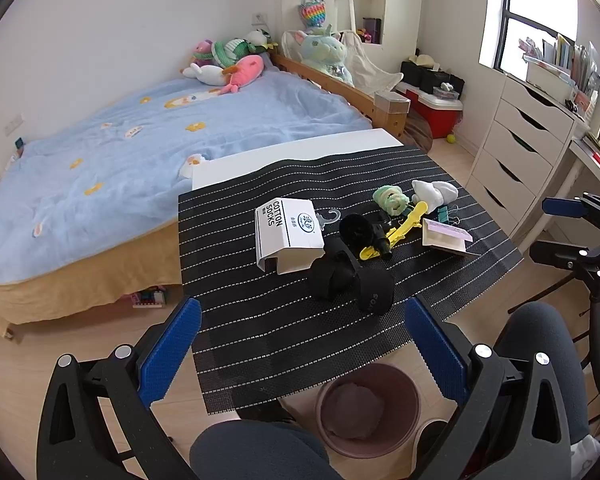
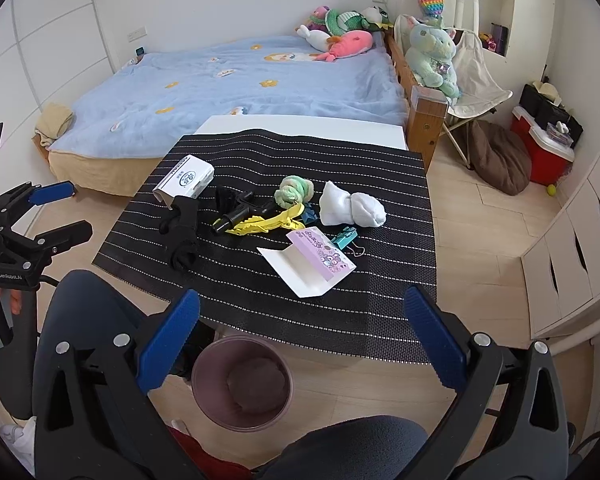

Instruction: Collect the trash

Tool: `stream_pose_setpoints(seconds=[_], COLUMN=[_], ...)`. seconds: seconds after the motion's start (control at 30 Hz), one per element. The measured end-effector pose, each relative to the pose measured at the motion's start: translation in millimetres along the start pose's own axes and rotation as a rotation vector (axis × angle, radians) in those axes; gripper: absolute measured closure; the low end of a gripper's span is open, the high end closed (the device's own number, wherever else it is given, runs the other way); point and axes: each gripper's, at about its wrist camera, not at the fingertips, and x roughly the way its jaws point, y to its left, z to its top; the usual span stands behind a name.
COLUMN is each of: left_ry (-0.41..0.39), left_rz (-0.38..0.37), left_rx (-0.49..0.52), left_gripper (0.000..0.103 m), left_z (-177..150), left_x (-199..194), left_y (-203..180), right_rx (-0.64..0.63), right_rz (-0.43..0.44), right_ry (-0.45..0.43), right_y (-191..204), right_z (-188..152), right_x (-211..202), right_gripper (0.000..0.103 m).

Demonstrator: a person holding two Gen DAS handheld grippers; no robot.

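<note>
On the black striped mat [image 1: 284, 332] [image 2: 384, 296] lie a white "cotton socks" carton [image 1: 288, 232] [image 2: 186, 176], an opened white-and-purple card package [image 1: 446, 237] [image 2: 312, 265], rolled black socks [image 1: 352, 280] [image 2: 182, 232], a yellow clip [image 1: 400, 232] [image 2: 268, 220], a green sock roll [image 1: 390, 198] [image 2: 294, 190] and white socks [image 1: 436, 192] [image 2: 352, 204]. A mauve bin [image 1: 366, 404] [image 2: 242, 384] stands on the floor below the table's near edge. My left gripper [image 1: 302, 344] [image 2: 66, 210] is open and empty, near the mat's front edge. My right gripper [image 2: 302, 340] [image 1: 556, 228] is open too, empty.
A bed with a blue blanket [image 1: 140, 152] [image 2: 240, 80] lies behind the table. White drawers [image 1: 516, 160] [image 2: 580, 248] stand to the right. The person's knees [image 1: 260, 452] [image 2: 88, 320] flank the bin. A brown cushion [image 2: 498, 156] and a red cooler [image 1: 436, 110] sit at the far right.
</note>
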Motion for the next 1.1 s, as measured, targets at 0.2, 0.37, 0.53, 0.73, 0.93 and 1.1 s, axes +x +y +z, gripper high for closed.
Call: stream_pose_setpoints(seconds=[0.2, 0.37, 0.53, 0.73, 0.93, 1.1], left_ry=[0.000, 0.002, 0.001, 0.007, 0.013, 0.025], left_rz=[-0.001, 0.000, -0.002, -0.003, -0.002, -0.006], left_rx=[-0.001, 0.003, 0.001, 0.004, -0.001, -0.002], left_gripper=[0.005, 0.005, 0.005, 0.005, 0.005, 0.005], left_z=[0, -1, 0, -1, -1, -2], left_x=[0, 0, 4, 5, 7, 9], left_y=[0, -2, -3, -4, -3, 0], right_rx=[-0.015, -0.060, -0.152, -0.245, -0.329, -0.359], right_rz=[-0.009, -0.023, -0.043, -0.034, 0.002, 0.005], right_ry=[0.011, 0.041, 0.063, 0.117, 0.173, 0.238], right_y=[1, 4, 12, 17, 25, 29], right_z=[2, 6, 14, 22, 23, 18], right_x=[2, 12, 26, 50, 75, 96], right_gripper=[0.003, 0.003, 0.003, 0.003, 0.011, 0.053])
